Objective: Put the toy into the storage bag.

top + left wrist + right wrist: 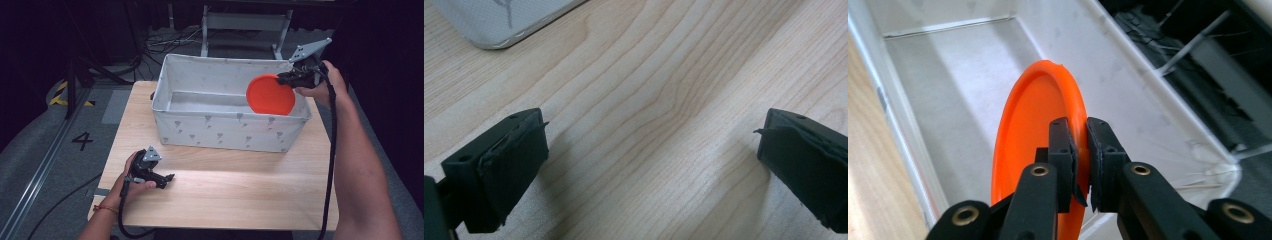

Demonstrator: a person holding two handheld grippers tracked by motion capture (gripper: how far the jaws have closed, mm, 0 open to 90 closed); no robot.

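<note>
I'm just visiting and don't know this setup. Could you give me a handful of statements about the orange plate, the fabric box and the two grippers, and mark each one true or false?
1. The right gripper is clamped on the rim of the orange plate. True.
2. The plate lies flat on the wooden table. False: it is held on edge over the right end of the white fabric box.
3. The left gripper has its jaws wide apart with nothing between them. True.
4. The left gripper is inside the box. False: it is down at the table, in front of the box.
5. The visible box floor is bare. True.
</note>
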